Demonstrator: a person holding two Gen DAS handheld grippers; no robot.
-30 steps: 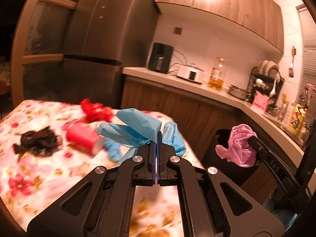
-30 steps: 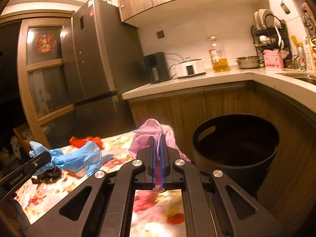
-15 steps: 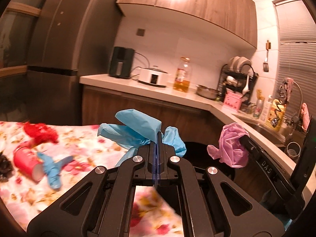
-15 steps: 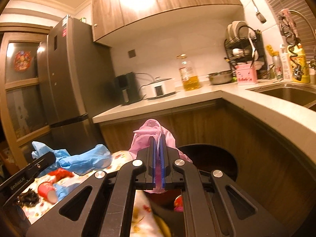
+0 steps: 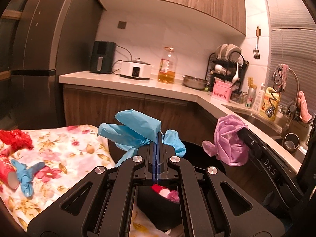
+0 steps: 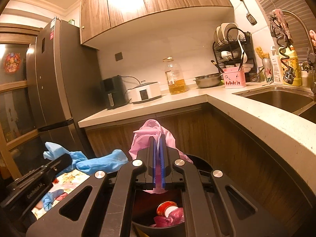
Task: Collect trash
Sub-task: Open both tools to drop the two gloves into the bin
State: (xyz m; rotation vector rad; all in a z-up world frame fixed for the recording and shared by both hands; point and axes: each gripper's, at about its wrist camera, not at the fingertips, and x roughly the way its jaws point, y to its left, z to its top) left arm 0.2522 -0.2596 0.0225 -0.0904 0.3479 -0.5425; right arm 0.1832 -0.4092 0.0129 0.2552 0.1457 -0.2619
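My left gripper (image 5: pixel 157 138) is shut on a crumpled blue glove (image 5: pixel 136 132) and holds it above the near rim of the black trash bin (image 5: pixel 207 158). My right gripper (image 6: pixel 157 141) is shut on a crumpled pink plastic bag (image 6: pixel 150 136) and holds it over the bin's opening (image 6: pixel 199 164). The pink bag also shows in the left wrist view (image 5: pixel 230 140), the blue glove in the right wrist view (image 6: pixel 94 161). Inside the bin lie a red cup (image 6: pixel 167 209) and pink trash (image 6: pixel 171 220).
A table with a floral cloth (image 5: pixel 65 144) stands left of the bin. On it lie a red cup (image 5: pixel 7 172), another blue glove (image 5: pixel 26 174) and red netting (image 5: pixel 15 138). The wooden counter (image 6: pixel 256 118) with a sink wraps around the right. A fridge (image 5: pixel 33 49) stands at the left.
Both grippers swung right from over the table to over the bin, each still holding its trash. The bin's inside has come into view below the jaws.
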